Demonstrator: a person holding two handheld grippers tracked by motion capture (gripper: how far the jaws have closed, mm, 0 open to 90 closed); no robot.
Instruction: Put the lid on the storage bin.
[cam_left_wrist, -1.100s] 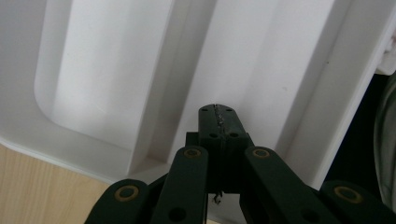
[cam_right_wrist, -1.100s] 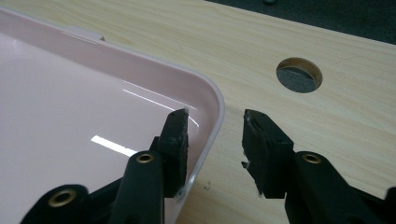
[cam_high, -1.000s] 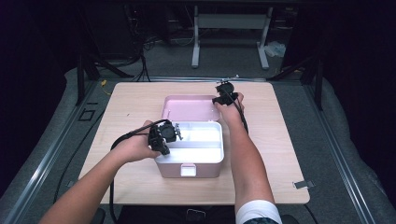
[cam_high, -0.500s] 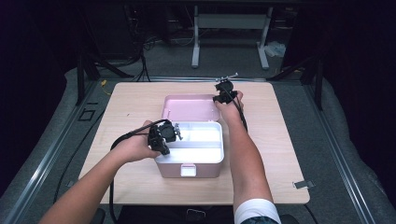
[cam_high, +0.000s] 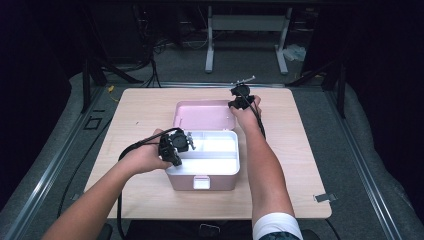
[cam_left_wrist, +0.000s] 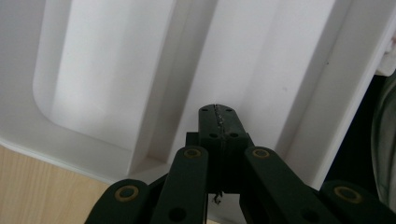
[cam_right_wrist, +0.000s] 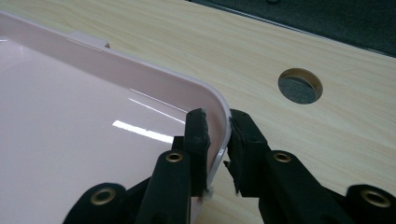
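At centre frame in the high view, a pink box with a white tray is set on the tabletop. The left tool, jaws pressed fully together and empty, is held over the tray. Farther up, the pink lid's rim is clamped between the right tool's jaws.

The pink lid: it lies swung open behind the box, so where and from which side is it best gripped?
Grip the lid at its thin raised rim near the rounded far right corner, coming from outside, one finger each side of the wall. The right gripper already straddles that rim there. The broad glossy panel offers no edge to pinch. The left gripper, shut, sits over the white tray.
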